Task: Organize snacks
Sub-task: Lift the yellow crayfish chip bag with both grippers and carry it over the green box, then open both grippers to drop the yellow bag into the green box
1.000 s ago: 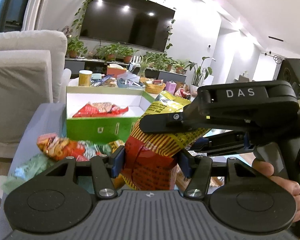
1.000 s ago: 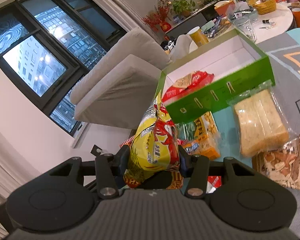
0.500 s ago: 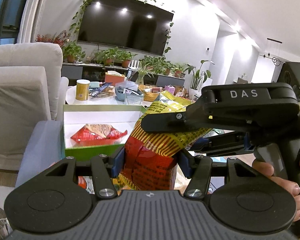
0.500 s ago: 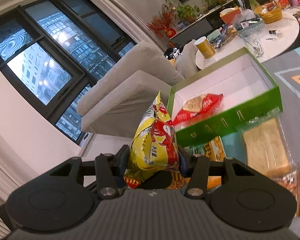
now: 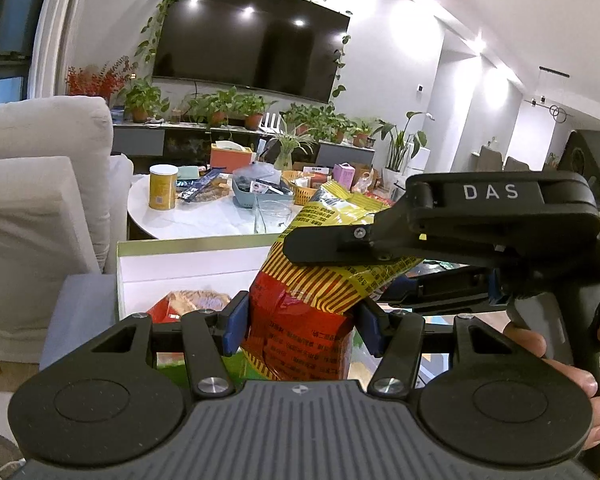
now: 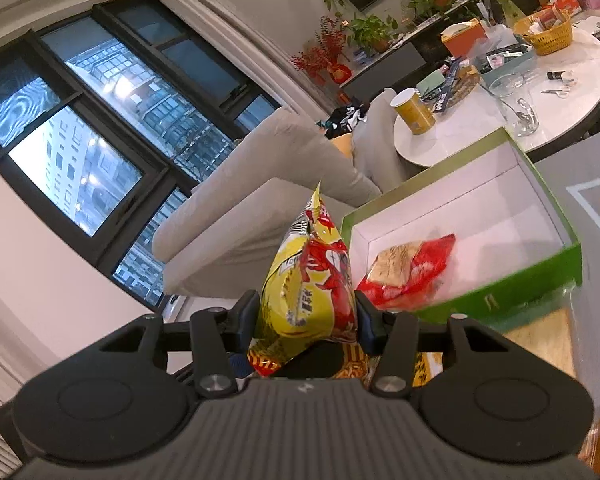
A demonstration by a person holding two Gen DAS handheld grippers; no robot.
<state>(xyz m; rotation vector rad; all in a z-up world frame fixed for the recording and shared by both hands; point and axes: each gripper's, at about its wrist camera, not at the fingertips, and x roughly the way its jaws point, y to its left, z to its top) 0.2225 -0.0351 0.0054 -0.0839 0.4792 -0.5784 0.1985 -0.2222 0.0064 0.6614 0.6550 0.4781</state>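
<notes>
One yellow-and-red snack bag (image 5: 300, 336) is held by both grippers at once. My left gripper (image 5: 300, 322) is shut on its red lower end. My right gripper (image 6: 306, 322) is shut on the same bag (image 6: 304, 276), which stands up between its pads. In the left wrist view the right gripper's upper finger (image 5: 340, 240) lies across the bag's yellow striped part. Just beyond and below the bag is an open green box (image 6: 500, 296) with a white inside (image 5: 180, 264). A red snack packet (image 6: 412, 272) lies in it.
A round white table (image 5: 204, 220) behind the box carries a yellow can (image 5: 163, 187), a basket and a glass bowl. A pale sofa (image 5: 28, 200) stands on the left. A bread packet (image 6: 540, 340) lies in front of the box. A hand (image 5: 560, 364) grips the right gripper's handle.
Both grippers have risen and moved forward together with the bag. The green box has drawn closer and now sits just under the bag; the snacks lying before it have dropped out of view.
</notes>
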